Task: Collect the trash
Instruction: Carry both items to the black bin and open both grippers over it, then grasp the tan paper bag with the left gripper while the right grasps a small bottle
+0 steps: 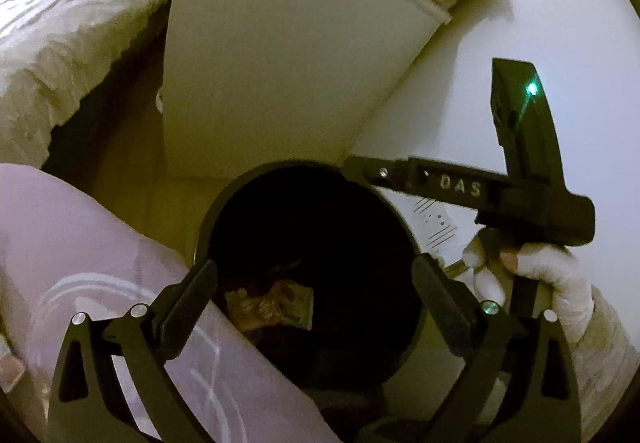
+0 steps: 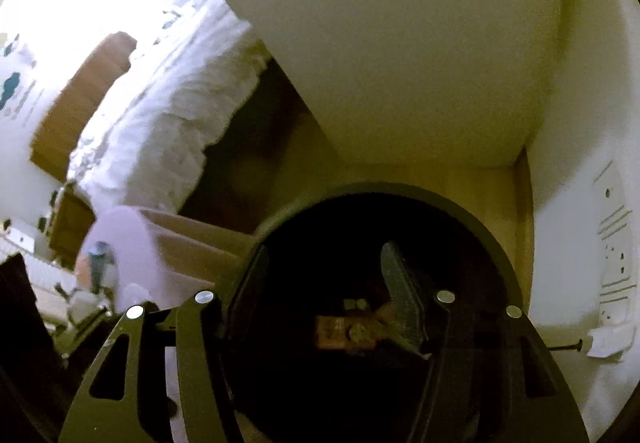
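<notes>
Black bin below right gripper: tilted down, fingers apart, seemingly empty.

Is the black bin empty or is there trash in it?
Not empty. Crumpled brownish wrappers lie at the bottom of the bin, seen in both wrist views. How full it is cannot be told; the inside is dark.

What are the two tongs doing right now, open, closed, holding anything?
Left tongs: open, nothing between them, over the bin.
Right tongs: open, empty, over the bin; trash lies inside, below.
</notes>
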Motion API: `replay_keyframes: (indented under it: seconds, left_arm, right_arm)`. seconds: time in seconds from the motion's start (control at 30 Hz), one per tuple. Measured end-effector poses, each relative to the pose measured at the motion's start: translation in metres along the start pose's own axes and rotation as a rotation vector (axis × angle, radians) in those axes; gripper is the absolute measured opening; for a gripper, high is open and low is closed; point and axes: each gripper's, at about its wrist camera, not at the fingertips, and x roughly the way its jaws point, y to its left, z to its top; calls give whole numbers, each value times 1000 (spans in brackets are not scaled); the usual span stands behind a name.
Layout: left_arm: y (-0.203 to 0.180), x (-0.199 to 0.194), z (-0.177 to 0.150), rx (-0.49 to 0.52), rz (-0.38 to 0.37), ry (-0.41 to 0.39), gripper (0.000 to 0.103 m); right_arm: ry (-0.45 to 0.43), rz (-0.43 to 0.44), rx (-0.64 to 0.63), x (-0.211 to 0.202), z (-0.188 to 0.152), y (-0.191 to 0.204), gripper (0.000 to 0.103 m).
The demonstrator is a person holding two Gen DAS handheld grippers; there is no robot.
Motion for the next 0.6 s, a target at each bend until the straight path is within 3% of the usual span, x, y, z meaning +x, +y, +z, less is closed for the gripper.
replay_keyframes:
  seconds: [0.2,0.33,0.47,0.6]
  left_arm:
    - [3,-57,-17,-28,-2,-104,97]
    - [21,-114,-39,-65,36,-214,97]
    - [56,-176,-73,-140,155,-302,97]
    - [105,-235,-123,-247,374,-365,97]
  right_arm:
    - [-54,59,-59,-30,3,49,67]
    - [-48,119,-177,-35,-5,110,70]
    - [-14,197,-304,-26,-21,177,71]
    - [29,284,-416,-14,-43,246,71]
